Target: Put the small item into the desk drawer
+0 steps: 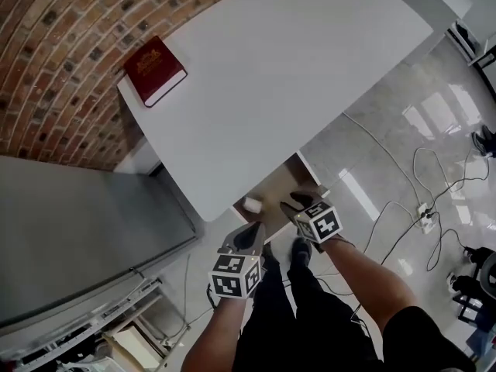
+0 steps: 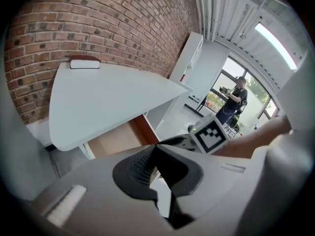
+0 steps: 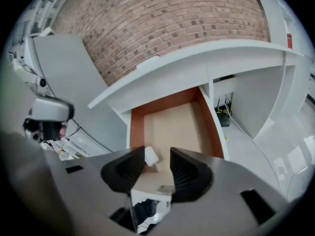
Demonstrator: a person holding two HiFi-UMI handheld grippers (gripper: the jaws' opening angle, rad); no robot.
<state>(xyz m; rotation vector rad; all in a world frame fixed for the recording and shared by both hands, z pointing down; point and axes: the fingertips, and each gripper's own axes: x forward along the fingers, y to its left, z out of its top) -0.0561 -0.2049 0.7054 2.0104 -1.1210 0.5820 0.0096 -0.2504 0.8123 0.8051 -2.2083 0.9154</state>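
Note:
The desk drawer [image 1: 273, 194] stands pulled out under the front edge of the white desk [image 1: 279, 76], showing its light wood bottom [image 3: 172, 124]. The small item [image 1: 253, 204], a white block, lies in the drawer's near left part. In the right gripper view the small item [image 3: 150, 156] sits loose between the jaws, close to the left pad. My right gripper [image 1: 291, 204] hangs over the drawer, open [image 3: 157, 150]. My left gripper [image 1: 249, 235] is just in front of the drawer, its pads meeting at the tips [image 2: 156, 149] with nothing in them.
A red book [image 1: 154, 70] lies on the desk's far left corner by the brick wall [image 1: 54, 60]. A grey cabinet top [image 1: 70, 231] stands to the left. Cables and a power strip [image 1: 425, 217] lie on the tiled floor at right. A person [image 2: 235, 100] stands far off.

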